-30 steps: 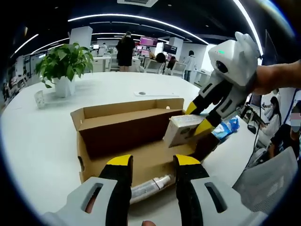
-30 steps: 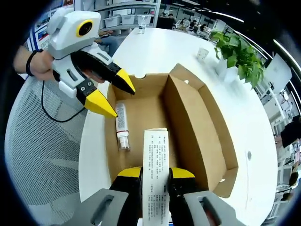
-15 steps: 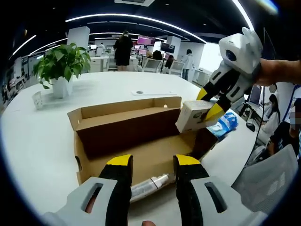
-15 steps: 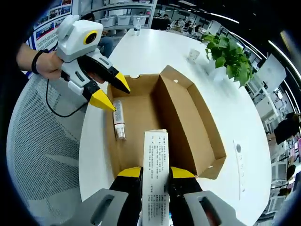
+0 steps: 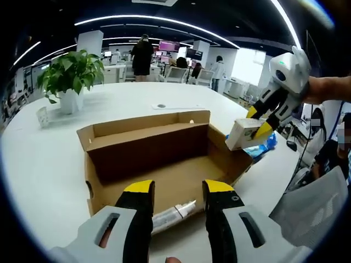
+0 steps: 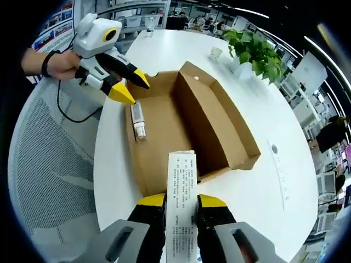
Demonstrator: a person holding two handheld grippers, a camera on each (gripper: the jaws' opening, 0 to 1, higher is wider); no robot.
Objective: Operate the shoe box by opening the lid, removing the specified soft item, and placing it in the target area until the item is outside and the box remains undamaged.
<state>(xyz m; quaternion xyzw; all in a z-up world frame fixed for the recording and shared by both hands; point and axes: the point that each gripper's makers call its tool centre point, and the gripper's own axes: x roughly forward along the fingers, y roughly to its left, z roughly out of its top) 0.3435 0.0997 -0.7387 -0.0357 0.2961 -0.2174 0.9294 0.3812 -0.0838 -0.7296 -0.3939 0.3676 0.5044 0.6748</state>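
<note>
One white carton [image 6: 182, 204] in right gripper [image 6: 181, 204] fingers; left gripper [image 5: 178, 189] agape; one tube [image 6: 137, 119] inside box [image 6: 219, 127].

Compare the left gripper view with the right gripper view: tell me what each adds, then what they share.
Left gripper view adds: a blue packet lying beyond the box, beneath the right gripper.
Right gripper view adds: printed text along the white carton in its jaws, and a wristbanded hand holding the left gripper.
Shared: the open cardboard box, the tube inside it, the potted plant.

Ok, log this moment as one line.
box: open | right hand-held gripper: shut on carton, above box edge | left hand-held gripper: open, over tube | tube: in box
</note>
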